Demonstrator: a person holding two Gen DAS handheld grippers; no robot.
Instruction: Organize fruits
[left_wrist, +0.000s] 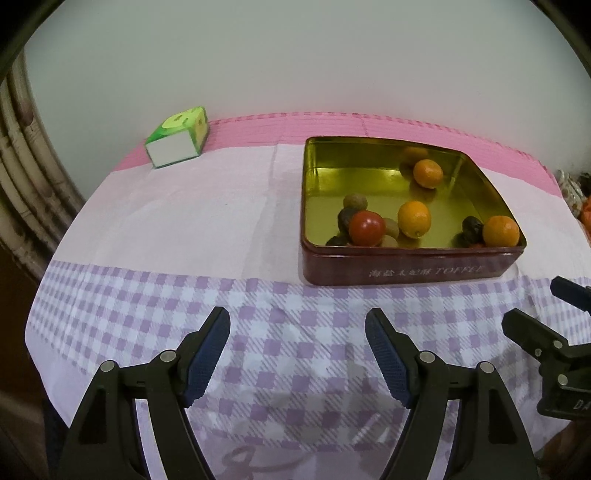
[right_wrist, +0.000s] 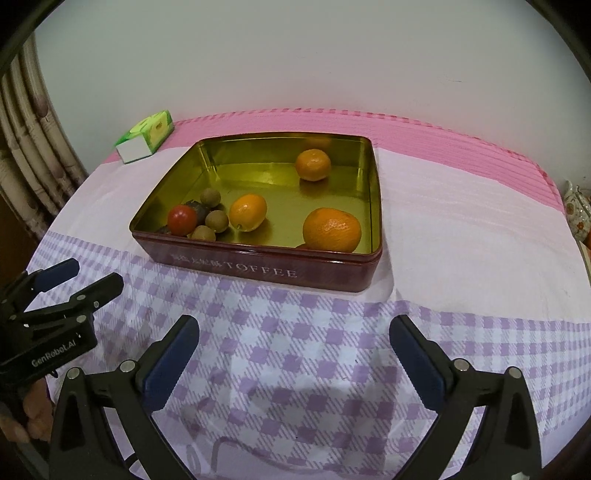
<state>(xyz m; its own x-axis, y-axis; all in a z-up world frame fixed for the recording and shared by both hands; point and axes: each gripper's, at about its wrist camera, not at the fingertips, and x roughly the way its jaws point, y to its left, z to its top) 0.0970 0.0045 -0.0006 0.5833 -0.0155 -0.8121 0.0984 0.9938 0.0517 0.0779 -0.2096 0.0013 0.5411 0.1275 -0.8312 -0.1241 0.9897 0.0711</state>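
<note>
Fruits sit in tin; left claw and right claw gape wide, empty.

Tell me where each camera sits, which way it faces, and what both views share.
Left wrist: sits on the left tool, facing forward over the checked cloth toward the toffee tin, which lies ahead to the right; its own open fingers show, with the right tool at the right edge.
Right wrist: sits on the right tool, facing the tin ahead; its open fingers show, with the left tool and the person's hand at the left edge.
Shared: tin, red fruit, oranges, green box, wall.
</note>
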